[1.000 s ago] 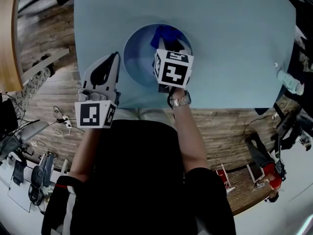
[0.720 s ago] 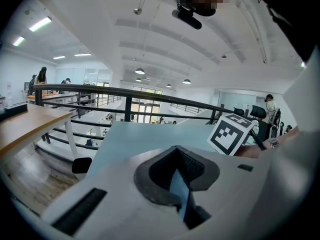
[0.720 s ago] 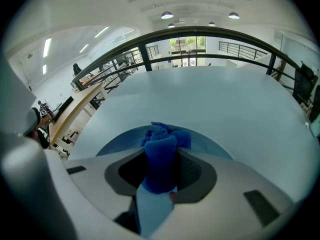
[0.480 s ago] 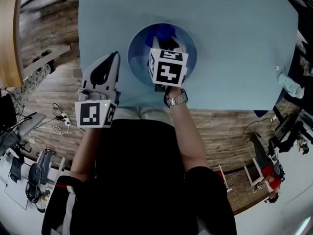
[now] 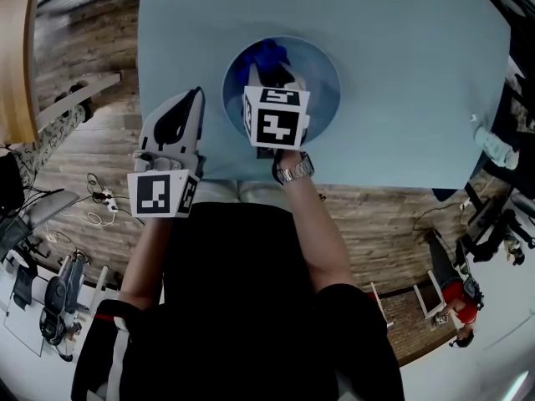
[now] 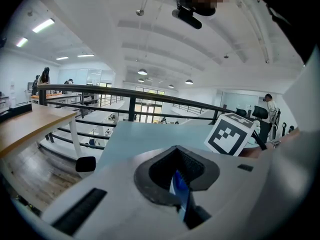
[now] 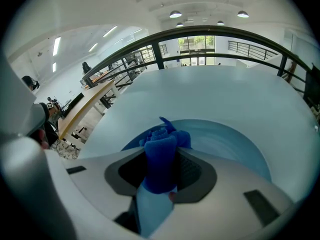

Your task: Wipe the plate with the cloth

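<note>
Leftward across the plate [image 5: 322, 82] is where the right tongs [image 7: 161, 159] have slid over the past second, while the left tongs [image 5: 197, 97] have kept their place. Those left tongs are pressed together and empty, off the tabletop [image 5: 401, 73] edge at the plate's 8 o'clock and pointing to 12. The right forearm reaches in from 6 o'clock, its tongs pinching the blue cloth [image 5: 269, 54] low over the plate's 11 o'clock part, so wiping looks under way, with how much remains unclear.
</note>
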The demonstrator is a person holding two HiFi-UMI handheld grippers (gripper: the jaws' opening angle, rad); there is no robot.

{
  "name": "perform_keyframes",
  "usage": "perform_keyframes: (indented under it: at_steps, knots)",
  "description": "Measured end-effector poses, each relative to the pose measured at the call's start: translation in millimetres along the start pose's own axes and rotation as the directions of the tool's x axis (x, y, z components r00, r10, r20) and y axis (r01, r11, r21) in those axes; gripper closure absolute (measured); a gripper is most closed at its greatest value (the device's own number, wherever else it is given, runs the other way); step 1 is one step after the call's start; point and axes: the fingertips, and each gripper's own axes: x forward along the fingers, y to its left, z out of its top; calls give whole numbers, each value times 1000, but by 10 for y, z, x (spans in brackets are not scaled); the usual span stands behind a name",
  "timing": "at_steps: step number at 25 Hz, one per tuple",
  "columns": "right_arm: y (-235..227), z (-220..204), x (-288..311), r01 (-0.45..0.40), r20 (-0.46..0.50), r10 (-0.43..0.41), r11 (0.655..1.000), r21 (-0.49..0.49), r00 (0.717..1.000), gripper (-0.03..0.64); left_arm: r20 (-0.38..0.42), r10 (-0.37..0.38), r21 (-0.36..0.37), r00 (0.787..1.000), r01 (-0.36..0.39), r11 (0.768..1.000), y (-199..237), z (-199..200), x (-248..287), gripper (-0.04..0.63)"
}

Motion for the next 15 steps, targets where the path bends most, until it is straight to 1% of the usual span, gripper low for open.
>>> perform_keyframes:
  at_steps: [8, 15]
  knots:
    - [213, -100, -81, -46, -13, 46, 999, -17, 999, 497, 4, 3, -1, 1000, -3, 1000, -26, -21, -88, 595]
    - [389, -283, -164, -76, -32, 74, 996, -50, 997, 497, 14, -3, -2, 1000, 3, 1000, -96, -50, -190, 595]
